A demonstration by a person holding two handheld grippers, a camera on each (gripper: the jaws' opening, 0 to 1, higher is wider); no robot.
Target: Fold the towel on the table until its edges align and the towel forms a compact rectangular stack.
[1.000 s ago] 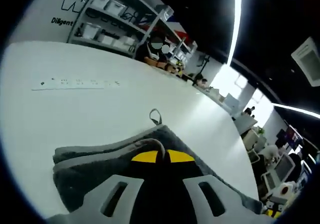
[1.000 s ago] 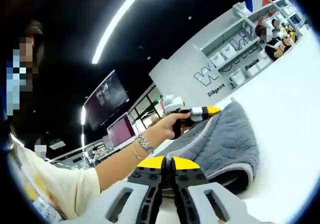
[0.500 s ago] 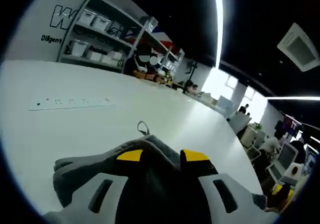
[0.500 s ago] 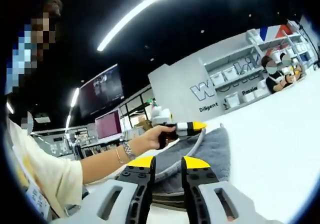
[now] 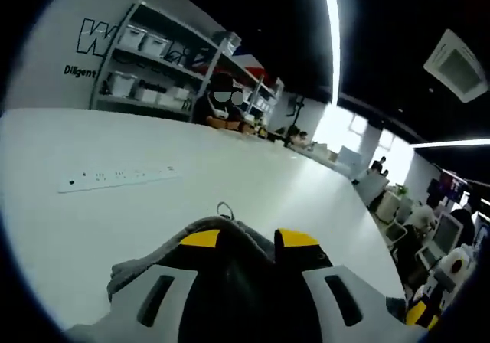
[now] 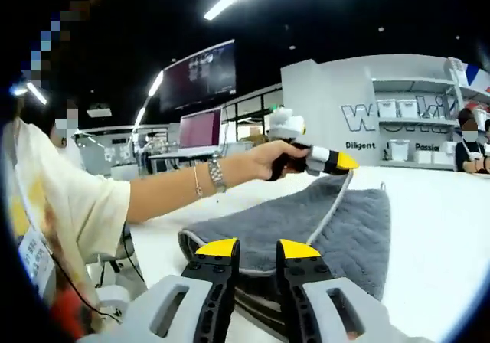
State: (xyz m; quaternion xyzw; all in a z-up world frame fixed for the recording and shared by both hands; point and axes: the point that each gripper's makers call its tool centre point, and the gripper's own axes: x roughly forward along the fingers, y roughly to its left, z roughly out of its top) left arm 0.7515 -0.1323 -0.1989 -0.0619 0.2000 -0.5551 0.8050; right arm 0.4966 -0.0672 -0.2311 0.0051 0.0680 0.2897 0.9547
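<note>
Towel [image 6: 321,220]: grey, pale-edged, lying in folded layers on the white desk [image 6: 436,228]; in the right gripper view it spreads from 6 o'clock up towards 1 o'clock; in the left gripper view it bunches at 6 o'clock under the jaws, its hanging loop [image 5: 223,207] poking out just above them
Left tool [image 5: 249,240]: yellow-tipped jaws parted, grey cloth lying between and below them; whether any cloth is caught I cannot tell; in the right gripper view it sits at 1 o'clock, held in the person's hand [image 6: 268,159], its tip touching the towel's far edge
Right tool [image 6: 256,247]: jaws apart, nothing clamped, hovering at the towel's near edge at 6 o'clock
Power strip [image 5: 119,178]: white, flat on the desk at 9 o'clock in the left gripper view, well apart from the towel
Step in hand (judged): laying a fold down and letting go
Doing it well (judged): lower each corner fully onto the layer beneath before backing away; match pale border to pale border along both long sides; draw the tools out low and straight so cloth is not dragged; press the crease flat; keep the stack well apart from the power strip and inside the desk
</note>
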